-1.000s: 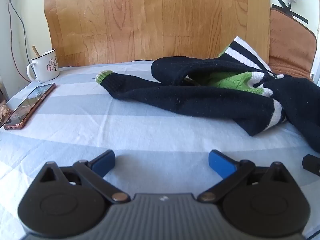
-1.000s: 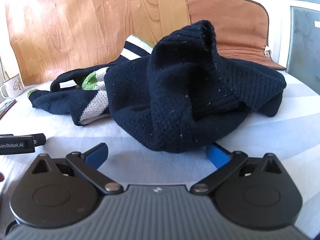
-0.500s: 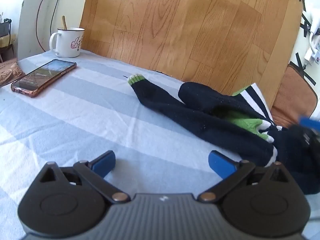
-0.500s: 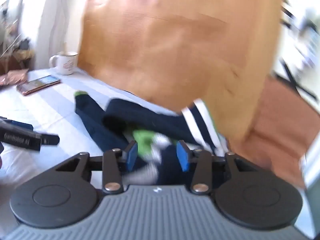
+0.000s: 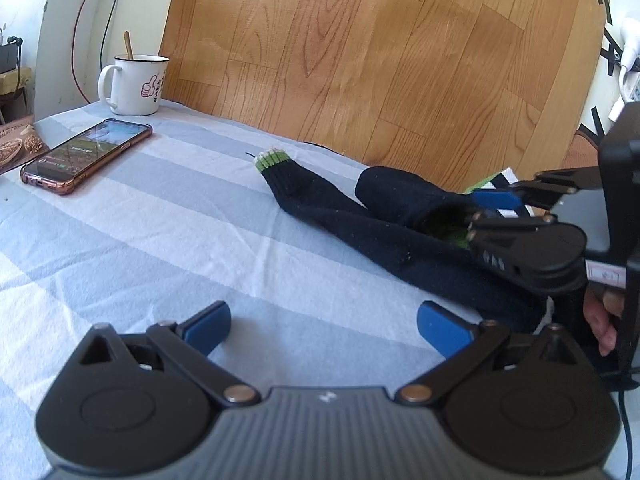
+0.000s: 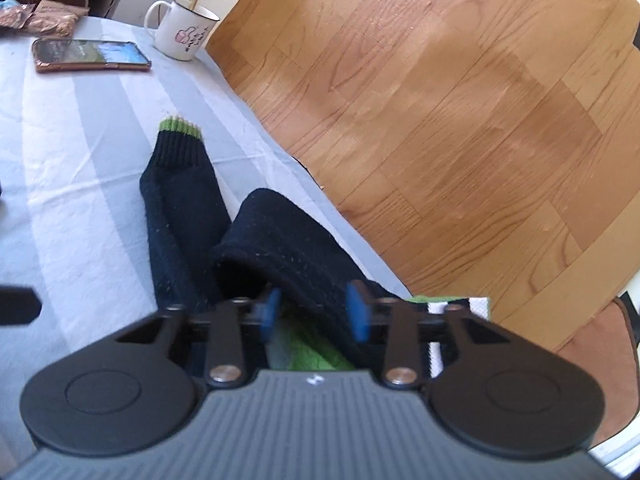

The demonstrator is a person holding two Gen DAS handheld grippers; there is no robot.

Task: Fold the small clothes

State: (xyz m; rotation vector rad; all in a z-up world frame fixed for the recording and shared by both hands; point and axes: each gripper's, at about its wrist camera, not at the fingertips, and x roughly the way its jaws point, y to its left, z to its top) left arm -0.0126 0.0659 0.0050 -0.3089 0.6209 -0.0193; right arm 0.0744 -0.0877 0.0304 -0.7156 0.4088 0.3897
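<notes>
A small navy knit sweater (image 5: 384,224) with green and white trim lies crumpled on the striped sheet (image 5: 160,220). One sleeve stretches left, ending in a green cuff (image 5: 272,158). My left gripper (image 5: 324,320) is open and empty, low over the sheet in front of the sleeve. My right gripper (image 6: 314,312) is partly closed around a fold of the sweater (image 6: 280,240); its blue pads sit on either side of the knit. The right gripper also shows in the left wrist view (image 5: 496,204), over the sweater's body.
A phone (image 5: 88,154) and a white mug (image 5: 134,84) with a stick in it sit at the far left of the sheet. A wood-grain board (image 5: 380,60) stands behind. A brown cushion (image 6: 600,352) lies at the right. Snack packets (image 6: 52,20) lie beyond the phone.
Both grippers swung left, toward the sleeve side. My right gripper narrowed from wide open and now straddles a fold of the sweater. My left gripper stayed open.
</notes>
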